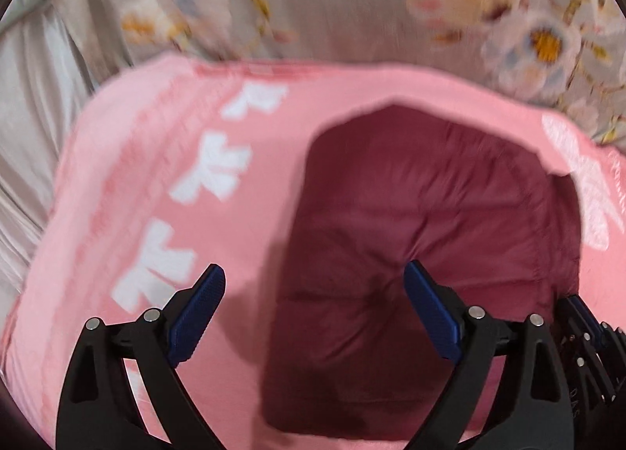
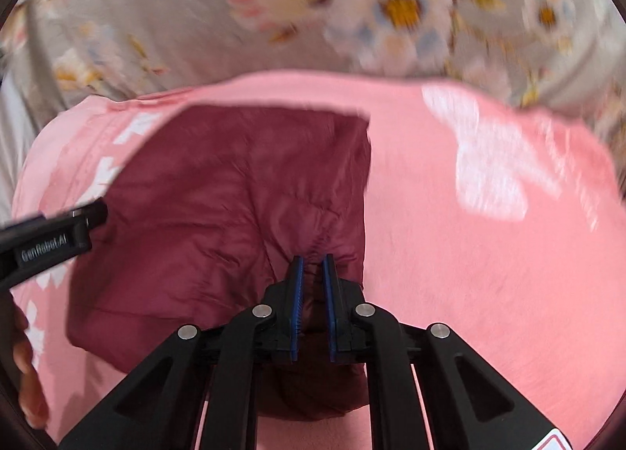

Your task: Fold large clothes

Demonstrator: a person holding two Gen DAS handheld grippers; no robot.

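A dark maroon quilted garment (image 1: 411, 254) lies folded on a pink cloth with white prints (image 1: 156, 195). My left gripper (image 1: 315, 274) is open and empty, held just above the garment's left edge. My right gripper (image 2: 312, 260) is shut on a pinch of the maroon garment (image 2: 234, 195) near its right side; fabric puckers between the blue pads (image 2: 297, 293). The right gripper also shows at the far right edge of the left wrist view (image 1: 583, 317). The left gripper's black body shows at the left of the right wrist view (image 2: 51, 238).
The pink cloth (image 2: 469, 234) rests on a grey floral bedsheet (image 1: 313, 0), which shows beyond it in both views (image 2: 156, 11). A paler white fabric (image 1: 27, 117) lies at the far left. Both views are motion-blurred.
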